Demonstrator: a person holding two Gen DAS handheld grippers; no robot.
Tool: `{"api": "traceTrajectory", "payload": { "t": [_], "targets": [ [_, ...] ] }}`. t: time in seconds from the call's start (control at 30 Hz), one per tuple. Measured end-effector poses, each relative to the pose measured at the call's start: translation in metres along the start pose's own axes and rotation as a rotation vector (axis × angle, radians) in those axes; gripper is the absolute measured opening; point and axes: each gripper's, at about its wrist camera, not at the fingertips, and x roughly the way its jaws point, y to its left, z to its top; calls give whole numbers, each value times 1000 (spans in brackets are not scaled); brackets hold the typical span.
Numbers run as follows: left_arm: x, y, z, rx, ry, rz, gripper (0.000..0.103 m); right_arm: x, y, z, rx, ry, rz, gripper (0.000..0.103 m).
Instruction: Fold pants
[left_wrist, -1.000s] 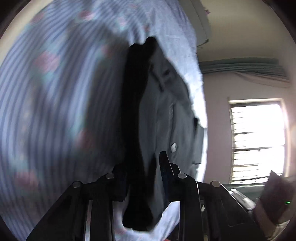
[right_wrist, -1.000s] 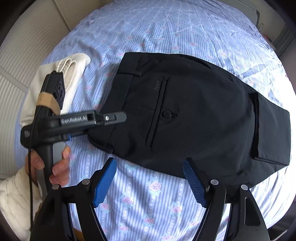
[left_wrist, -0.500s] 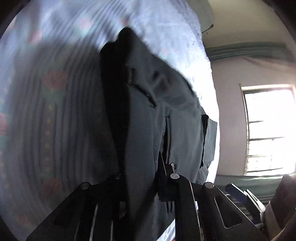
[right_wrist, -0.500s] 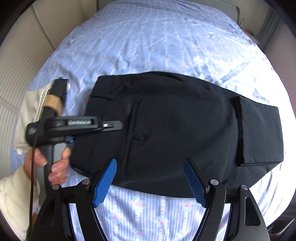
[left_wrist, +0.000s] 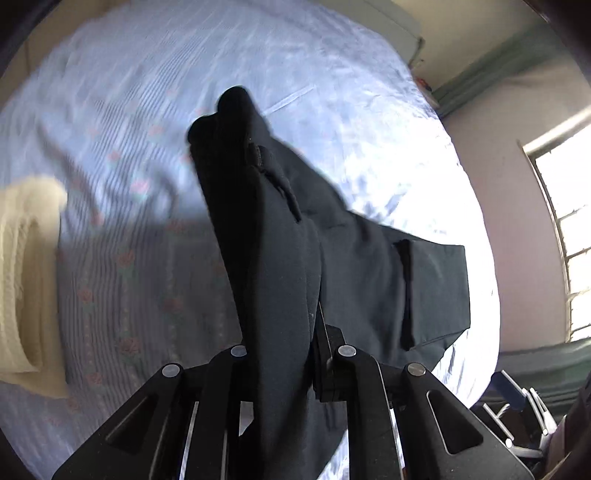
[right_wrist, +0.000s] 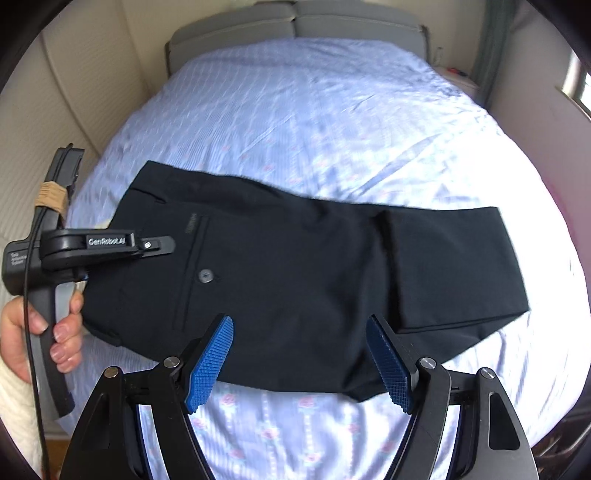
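On the striped bed (right_wrist: 332, 110), black pants (right_wrist: 295, 277), left hand-held gripper (left_wrist: 284, 354) clamping waistband, right hand-held gripper (right_wrist: 299, 362) wide, empty

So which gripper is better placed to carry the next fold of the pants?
Left. The left gripper is already shut on the waist end of the pants, lifting it off the bed. The right gripper hangs open above them, holding nothing.

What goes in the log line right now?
left hand-held gripper: shut on pants | right hand-held gripper: open | bed: pants partly folded
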Motion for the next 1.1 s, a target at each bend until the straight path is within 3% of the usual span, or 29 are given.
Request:
{"api": "traceTrajectory", "payload": {
  "t": [0.2,0.3,0.53,0.83,1.1],
  "targets": [
    [-12,-109,8,56,-75,79,16,-42,-83,0,67,-101,-12,76],
    [-13,-168,4,98,-111,136,16,-59,-137,1,115,-133,28,76],
    [35,-287,0,101,-108,260,16,-80,-247,14,75,-170,91,76],
    [153,-389,1,54,21,339,16,-59,-373,33,53,-129,123,76],
    [265,-421,-6,109,190,459,20,-23,-456,24,154,-64,77,75]
  ]
}}
